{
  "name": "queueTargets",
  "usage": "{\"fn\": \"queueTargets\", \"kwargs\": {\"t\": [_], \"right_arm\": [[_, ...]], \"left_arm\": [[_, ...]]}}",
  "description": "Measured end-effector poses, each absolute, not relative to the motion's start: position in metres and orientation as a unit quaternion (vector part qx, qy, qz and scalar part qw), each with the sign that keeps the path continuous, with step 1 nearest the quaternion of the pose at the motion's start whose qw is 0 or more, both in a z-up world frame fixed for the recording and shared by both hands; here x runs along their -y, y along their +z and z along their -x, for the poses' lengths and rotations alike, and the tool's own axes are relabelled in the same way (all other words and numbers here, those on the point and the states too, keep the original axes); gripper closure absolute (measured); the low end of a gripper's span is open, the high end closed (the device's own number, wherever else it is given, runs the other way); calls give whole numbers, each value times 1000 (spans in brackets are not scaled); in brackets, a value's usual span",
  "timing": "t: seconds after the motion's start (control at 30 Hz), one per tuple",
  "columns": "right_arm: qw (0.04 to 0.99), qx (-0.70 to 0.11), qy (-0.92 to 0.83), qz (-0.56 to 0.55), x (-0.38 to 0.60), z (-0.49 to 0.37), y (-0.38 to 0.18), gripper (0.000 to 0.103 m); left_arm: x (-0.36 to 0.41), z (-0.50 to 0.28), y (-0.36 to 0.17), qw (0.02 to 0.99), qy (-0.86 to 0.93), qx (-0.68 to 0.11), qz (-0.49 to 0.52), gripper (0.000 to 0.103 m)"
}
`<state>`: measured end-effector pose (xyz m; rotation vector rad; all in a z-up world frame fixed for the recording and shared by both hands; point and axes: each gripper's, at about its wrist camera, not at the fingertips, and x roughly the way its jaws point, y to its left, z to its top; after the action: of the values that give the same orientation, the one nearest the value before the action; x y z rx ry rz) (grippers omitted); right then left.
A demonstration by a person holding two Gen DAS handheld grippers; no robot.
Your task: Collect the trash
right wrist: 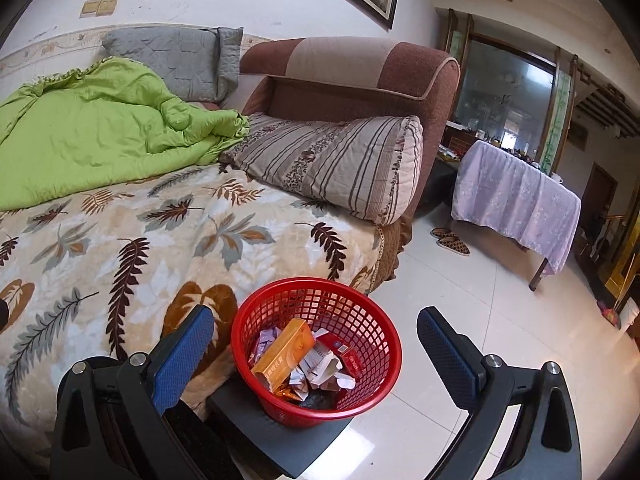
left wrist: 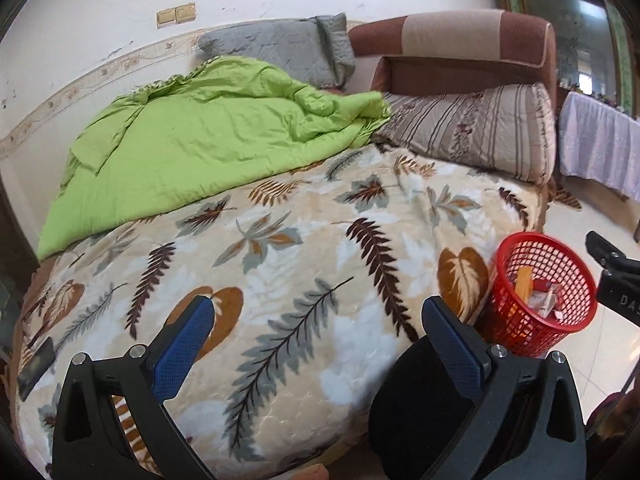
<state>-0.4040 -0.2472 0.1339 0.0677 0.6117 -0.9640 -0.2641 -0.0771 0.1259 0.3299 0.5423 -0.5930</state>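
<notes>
We see the red basket (right wrist: 316, 350) on a dark stool (right wrist: 280, 440) just beside the bed's near edge, and the trash lies in it: an orange box (right wrist: 286, 356), a red pack (right wrist: 346, 354) and crumpled wrappers (right wrist: 316, 372). What sits at the very bottom of the basket is dark and we cannot make it out. From the left wrist view the basket's lower wall is cut off by our own finger, and the stool is hidden.

Our left gripper (left wrist: 320, 320) stands wide open over the leaf-print blanket (left wrist: 280, 264), nothing between its blue pads. Our right gripper (right wrist: 316, 332) is spread just as wide, framing the basket from above without touching it; its tip shows at the right edge of the left view.

A dark flat thing (left wrist: 36, 368) at the blanket's left edge is too blurred to identify. The green quilt (left wrist: 192, 140) and striped pillow (right wrist: 332, 160) lie well apart from us at the far side. Right of the basket, bare pale floor tiles (right wrist: 460, 280) run to a draped table (right wrist: 516, 196) and slippers (right wrist: 450, 240).
</notes>
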Motion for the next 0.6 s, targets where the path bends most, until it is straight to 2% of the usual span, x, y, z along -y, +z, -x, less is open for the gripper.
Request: {"fn": "queueTargets", "kwargs": {"t": [0.6], "right_arm": [[840, -308, -444, -48, 256, 403, 124, 0]], "left_arm": [[76, 260, 117, 904, -294, -272, -150, 0]]}}
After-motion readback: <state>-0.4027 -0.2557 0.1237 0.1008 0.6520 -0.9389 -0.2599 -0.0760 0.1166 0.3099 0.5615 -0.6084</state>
